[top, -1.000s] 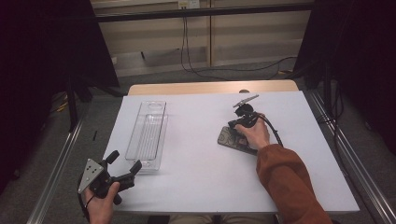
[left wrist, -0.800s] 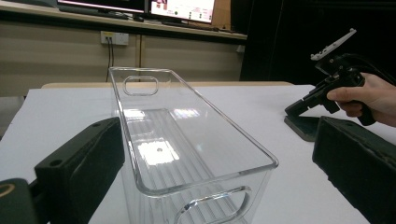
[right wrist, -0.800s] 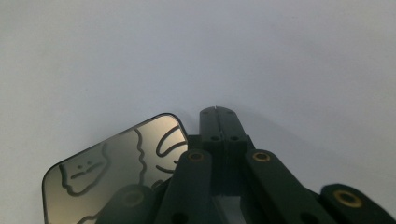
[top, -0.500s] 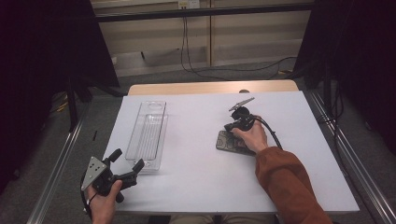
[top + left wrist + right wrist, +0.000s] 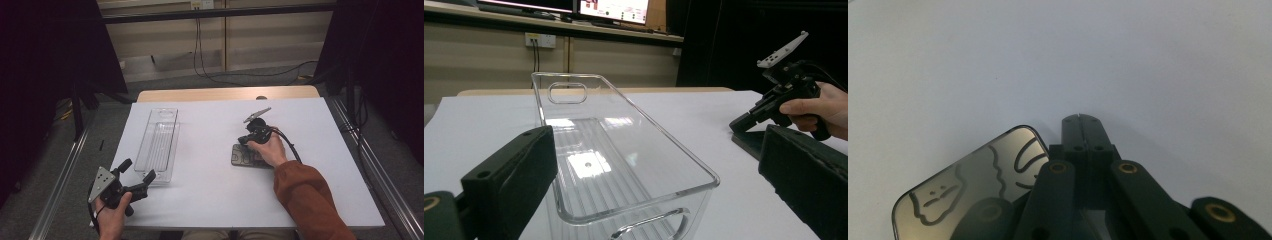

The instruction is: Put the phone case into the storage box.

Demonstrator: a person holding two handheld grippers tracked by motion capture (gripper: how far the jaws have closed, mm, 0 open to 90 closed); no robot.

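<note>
The right gripper (image 5: 248, 141) is down on the table (image 5: 210, 200), tilted so its tips meet the far-left corner of a dark flat slab (image 5: 245, 156) w/ doodle-like line drawings on a glossy top. In the right gripper view (image 5: 1081, 120) the 2 jaws are pressed together w/ nothing between them, clenched, and the slab (image 5: 968, 192) lies just left of and under them. Looks to me like closed tips are being used as 1 blunt point to nudge or pry at the slab's edge rather than pinch it (too flat to grab from above, I'd guess).

The left gripper (image 5: 137, 176) sits low at the near-left table edge, jaws spread wide, holding nothing. Its own view looks along the clear plastic tray (image 5: 624, 165), which stands directly ahead of the jaws, near end between them but untouched. Probably parked there ready to steady the tray if the slab goes in.

The tray (image 5: 159, 145) is well apart from the slab, off to the right gripper's left.
</note>
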